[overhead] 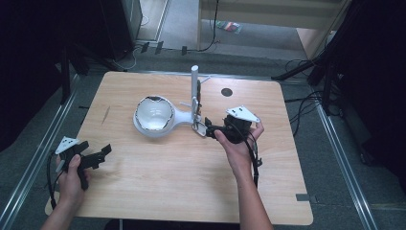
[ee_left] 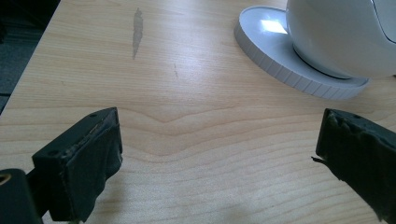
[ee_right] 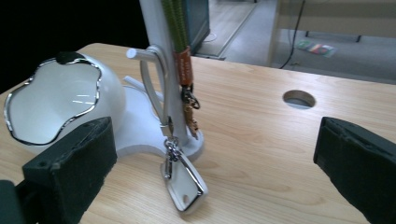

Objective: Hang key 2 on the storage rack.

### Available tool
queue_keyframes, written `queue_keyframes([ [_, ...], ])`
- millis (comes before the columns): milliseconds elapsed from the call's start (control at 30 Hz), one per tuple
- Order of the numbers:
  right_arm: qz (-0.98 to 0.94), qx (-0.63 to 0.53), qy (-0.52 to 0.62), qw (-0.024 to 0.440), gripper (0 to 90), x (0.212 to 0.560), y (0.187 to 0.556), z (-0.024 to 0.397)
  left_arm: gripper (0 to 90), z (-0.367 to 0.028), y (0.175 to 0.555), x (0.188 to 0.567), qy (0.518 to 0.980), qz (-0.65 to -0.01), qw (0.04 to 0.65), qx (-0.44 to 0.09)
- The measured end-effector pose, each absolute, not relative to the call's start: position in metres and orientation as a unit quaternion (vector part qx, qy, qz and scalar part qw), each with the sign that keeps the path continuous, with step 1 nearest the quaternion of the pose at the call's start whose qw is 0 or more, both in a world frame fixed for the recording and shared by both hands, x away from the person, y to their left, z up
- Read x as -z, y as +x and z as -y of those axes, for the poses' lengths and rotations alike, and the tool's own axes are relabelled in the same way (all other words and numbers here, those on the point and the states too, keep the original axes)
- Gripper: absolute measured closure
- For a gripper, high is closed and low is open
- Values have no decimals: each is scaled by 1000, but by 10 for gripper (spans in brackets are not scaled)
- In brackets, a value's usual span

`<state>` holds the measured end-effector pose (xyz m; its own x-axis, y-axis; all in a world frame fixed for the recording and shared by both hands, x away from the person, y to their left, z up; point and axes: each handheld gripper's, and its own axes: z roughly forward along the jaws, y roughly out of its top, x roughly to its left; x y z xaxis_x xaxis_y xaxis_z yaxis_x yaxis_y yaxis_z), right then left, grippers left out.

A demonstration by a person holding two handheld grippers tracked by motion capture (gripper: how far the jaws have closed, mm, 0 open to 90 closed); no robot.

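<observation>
right gripper (ee_right: 215, 163) jaws spread, just before white stand post (ee_right: 156, 56) | silver-rimmed white key fob (ee_right: 186, 183) between jaws, hanging off post, resting on light wood table (ee_right: 261, 116) | left gripper (ee_left: 219, 158) spread, well clear of post

Left gripper (overhead: 103, 152) low near table's (overhead: 143, 191) front-left corner, jaws spread wide, hand (overhead: 72, 175) gripping handle. Right gripper (overhead: 207, 125) mid-table, jaws wide apart, forearm (overhead: 249, 196) extended forward.
</observation>
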<state>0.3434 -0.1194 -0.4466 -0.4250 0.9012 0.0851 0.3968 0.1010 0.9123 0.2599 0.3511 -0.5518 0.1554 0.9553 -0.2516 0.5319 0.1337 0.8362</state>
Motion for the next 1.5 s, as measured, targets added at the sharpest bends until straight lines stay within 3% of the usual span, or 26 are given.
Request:
queue_keyframes([
  [1500,-668,-428,533,293,0,494,279,238,7,-350,260,552,614,-604,447,-242],
])
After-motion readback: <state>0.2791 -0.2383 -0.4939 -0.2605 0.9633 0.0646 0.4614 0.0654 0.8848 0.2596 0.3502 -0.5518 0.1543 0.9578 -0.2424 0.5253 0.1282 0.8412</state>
